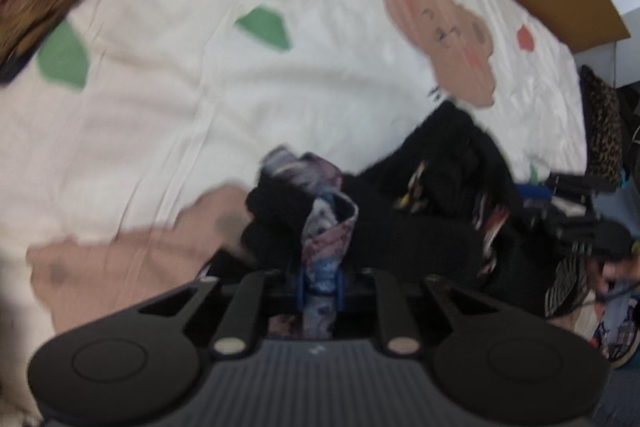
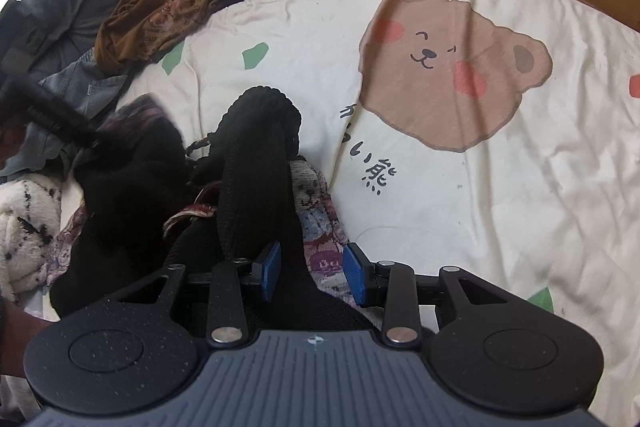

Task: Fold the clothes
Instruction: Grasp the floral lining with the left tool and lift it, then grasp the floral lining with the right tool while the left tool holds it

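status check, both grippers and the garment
Left gripper shut on patterned lining. Right gripper holds black garment. Garment bunched on bear sheet. Nothing blocking.

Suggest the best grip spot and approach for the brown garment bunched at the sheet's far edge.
Probably take the brown garment at its raised, crumpled ridge near the top, coming from above with a hand-held gripper's jaws set across the fold. It lies in a loose heap on the bear-print sheet rather than flat, so the standing folds offer an edge to pinch; its flatter lower part, overlapping the denim piece, would give less to grab.
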A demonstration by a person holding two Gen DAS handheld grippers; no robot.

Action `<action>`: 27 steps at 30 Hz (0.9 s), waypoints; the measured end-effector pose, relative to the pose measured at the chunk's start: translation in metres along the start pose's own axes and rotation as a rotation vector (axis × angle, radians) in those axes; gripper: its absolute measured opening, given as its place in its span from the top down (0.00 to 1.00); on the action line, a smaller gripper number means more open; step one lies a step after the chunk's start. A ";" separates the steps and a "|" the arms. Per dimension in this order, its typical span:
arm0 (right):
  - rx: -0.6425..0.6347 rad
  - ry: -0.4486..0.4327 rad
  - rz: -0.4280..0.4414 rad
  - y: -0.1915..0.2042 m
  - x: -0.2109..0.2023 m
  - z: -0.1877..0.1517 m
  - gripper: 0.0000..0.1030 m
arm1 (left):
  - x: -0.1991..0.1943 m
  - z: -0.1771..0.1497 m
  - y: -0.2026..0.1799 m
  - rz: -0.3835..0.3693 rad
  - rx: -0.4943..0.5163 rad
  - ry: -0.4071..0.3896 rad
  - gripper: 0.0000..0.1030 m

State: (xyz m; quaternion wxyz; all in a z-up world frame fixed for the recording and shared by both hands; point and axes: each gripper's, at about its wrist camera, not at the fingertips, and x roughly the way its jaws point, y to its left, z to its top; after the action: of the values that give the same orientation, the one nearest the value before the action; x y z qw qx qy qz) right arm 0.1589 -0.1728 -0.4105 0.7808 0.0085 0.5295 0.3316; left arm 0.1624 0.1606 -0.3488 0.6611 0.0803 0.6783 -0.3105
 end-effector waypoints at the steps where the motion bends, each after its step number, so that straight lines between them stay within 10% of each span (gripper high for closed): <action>1: -0.006 0.000 -0.008 0.000 0.003 0.001 0.57 | 0.001 -0.006 0.003 0.005 -0.009 0.013 0.86; 15: -0.073 0.056 -0.107 0.008 0.036 0.004 0.47 | -0.004 -0.037 0.024 0.024 -0.069 0.068 0.73; 27: -0.085 0.056 -0.134 0.016 0.032 -0.002 0.47 | -0.043 -0.013 0.024 0.077 -0.080 -0.040 0.55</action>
State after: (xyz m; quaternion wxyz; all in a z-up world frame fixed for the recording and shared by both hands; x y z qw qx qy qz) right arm 0.1555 -0.1440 -0.4318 0.7858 -0.0693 0.5360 0.3007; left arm 0.1687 0.1990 -0.3161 0.6887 0.0735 0.6732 -0.2590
